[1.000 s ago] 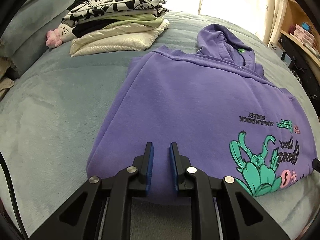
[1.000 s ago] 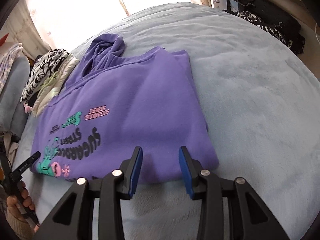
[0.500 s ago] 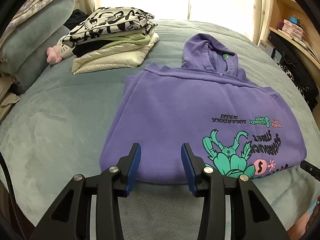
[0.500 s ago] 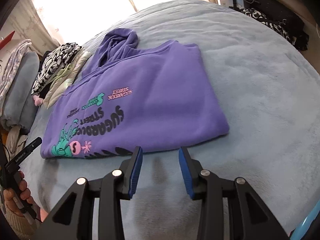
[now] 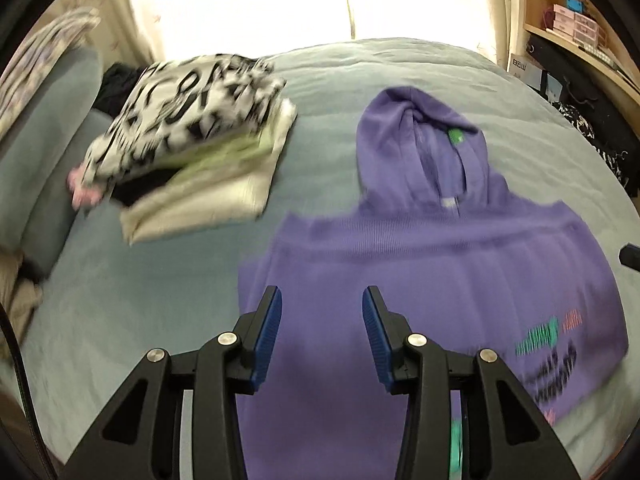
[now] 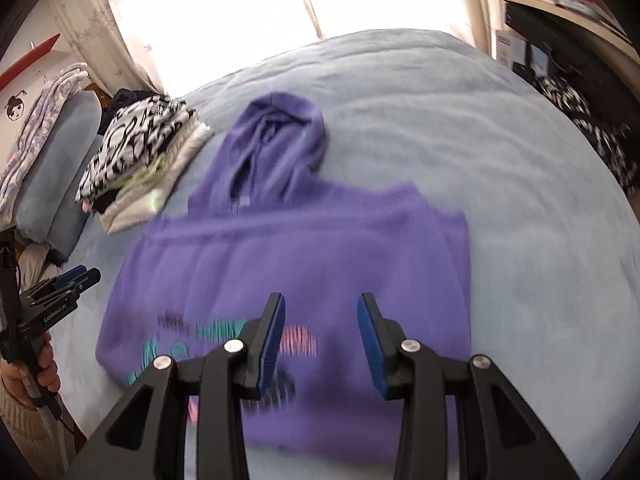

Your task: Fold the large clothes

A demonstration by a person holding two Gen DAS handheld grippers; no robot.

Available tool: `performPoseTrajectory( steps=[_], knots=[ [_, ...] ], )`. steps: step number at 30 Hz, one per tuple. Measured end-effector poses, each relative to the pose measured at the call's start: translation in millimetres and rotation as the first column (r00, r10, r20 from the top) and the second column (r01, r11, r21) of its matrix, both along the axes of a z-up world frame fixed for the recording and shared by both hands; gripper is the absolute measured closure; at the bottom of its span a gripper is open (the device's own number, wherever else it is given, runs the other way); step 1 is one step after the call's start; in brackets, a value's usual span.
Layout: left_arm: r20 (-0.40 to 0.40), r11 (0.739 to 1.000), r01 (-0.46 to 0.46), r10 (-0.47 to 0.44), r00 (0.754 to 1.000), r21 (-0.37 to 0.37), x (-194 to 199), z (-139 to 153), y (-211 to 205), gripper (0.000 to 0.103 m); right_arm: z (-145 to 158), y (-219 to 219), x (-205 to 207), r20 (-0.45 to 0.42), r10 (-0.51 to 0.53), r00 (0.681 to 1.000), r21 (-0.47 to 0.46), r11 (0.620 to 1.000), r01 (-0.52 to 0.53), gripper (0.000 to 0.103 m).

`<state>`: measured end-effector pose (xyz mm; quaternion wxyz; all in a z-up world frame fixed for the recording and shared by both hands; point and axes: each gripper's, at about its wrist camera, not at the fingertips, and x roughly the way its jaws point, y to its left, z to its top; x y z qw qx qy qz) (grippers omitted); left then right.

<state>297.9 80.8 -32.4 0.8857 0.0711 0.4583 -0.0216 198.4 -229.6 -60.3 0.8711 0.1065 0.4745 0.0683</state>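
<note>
A purple hoodie (image 5: 440,272) lies folded flat on the bed, its hood pointing away from me and the printed front facing up. My left gripper (image 5: 322,300) hovers above its near left part, jaws open, nothing between them. In the right wrist view the hoodie (image 6: 320,248) fills the middle. My right gripper (image 6: 320,308) hangs over the printed lettering, also open and empty. The left gripper (image 6: 68,280) shows at that view's left edge, held by a hand (image 6: 24,372). Both views are motion-blurred.
A stack of folded clothes (image 5: 192,132) with a black-and-white patterned top sits at the far left of the grey bedspread (image 6: 460,120). Pillows (image 5: 52,128) lie left of it. Shelves (image 5: 580,28) and dark clothing (image 6: 592,120) stand along the right side.
The left jaws widened from a narrow gap at the hoodie's near edge. Both grippers drew back off that edge, then rose and now hang over the hoodie. The hoodie lies as before.
</note>
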Motion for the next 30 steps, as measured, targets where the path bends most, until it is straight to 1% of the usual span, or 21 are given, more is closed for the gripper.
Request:
performPoseTrajectory(
  steps=[1,2,3,5,7,8,13,16,19,23,25,27,29,30],
  knots=[
    [0.000,1.000,0.002,-0.002,1.000,0.002,12.5,1.2,-2.3,0.062,1.7,-1.2,13.4,-0.004,0.001,1.000,0.001,1.000,-0.001,0.065],
    [-0.005,1.000,0.007,-0.007,1.000,0.001,33.7,2.2,-5.8,0.062,3.2,-2.1,28.0,-0.008,0.002,1.000,0.007,1.000,-0.002,0.064],
    [-0.009,1.000,0.008,-0.008,1.000,-0.001,46.1,2.1,-9.2,0.062,3.9,-2.6,48.7,-0.012,0.009,1.000,0.021,1.000,-0.009,0.064],
    [-0.036,1.000,0.006,-0.007,0.999,-0.019,84.9,-1.3,-15.8,0.062,2.8,-3.3,79.5,-0.024,0.008,1.000,0.034,0.999,-0.008,0.064],
    [-0.058,0.999,0.003,-0.005,0.998,-0.037,114.4,-7.4,-21.0,0.062,-0.6,-2.0,109.6,-0.041,0.006,0.999,0.047,0.999,-0.004,0.063],
    [-0.073,0.999,-0.005,0.001,0.997,-0.048,134.5,-12.9,-24.6,0.062,-4.0,-1.0,128.3,-0.050,0.009,0.999,0.062,0.998,-0.006,0.063],
    [-0.130,0.996,-0.019,0.008,0.992,-0.083,200.6,-45.1,-41.3,0.062,-22.4,1.0,193.4,-0.071,-0.013,0.997,0.117,0.993,0.021,0.060],
    [-0.155,0.996,-0.026,0.012,0.988,-0.088,228.3,-64.8,-50.9,0.062,-36.3,-1.6,227.5,-0.092,-0.036,0.995,0.153,0.987,0.050,0.060],
    [-0.185,0.992,-0.042,0.019,0.982,-0.120,255.3,-84.1,-52.9,0.061,-46.3,-2.7,253.3,-0.098,-0.047,0.994,0.162,0.985,0.063,0.060],
    [-0.219,0.989,-0.086,0.057,0.974,-0.123,284.7,-108.3,-50.8,0.052,-59.9,-5.7,279.4,-0.113,-0.055,0.992,0.175,0.982,0.075,0.059],
    [-0.248,0.984,-0.099,0.059,0.967,-0.151,294.0,-118.6,-49.2,0.052,-66.6,-7.7,288.9,-0.119,-0.049,0.992,0.197,0.978,0.072,0.059],
    [-0.267,0.979,-0.110,0.061,0.962,-0.171,298.9,-127.1,-49.6,0.049,-72.1,-8.6,297.9,-0.118,-0.050,0.992,0.189,0.979,0.072,0.059],
    [-0.262,0.976,-0.108,0.056,0.963,-0.187,301.7,-130.0,-51.1,0.044,-76.5,-8.3,305.8,-0.120,-0.053,0.991,0.178,0.981,0.074,0.059],
    [-0.259,0.975,-0.101,0.047,0.965,-0.199,302.7,-130.6,-52.2,0.043,-79.5,-8.6,310.5,-0.123,-0.054,0.991,0.183,0.980,0.076,0.059]
  ],
)
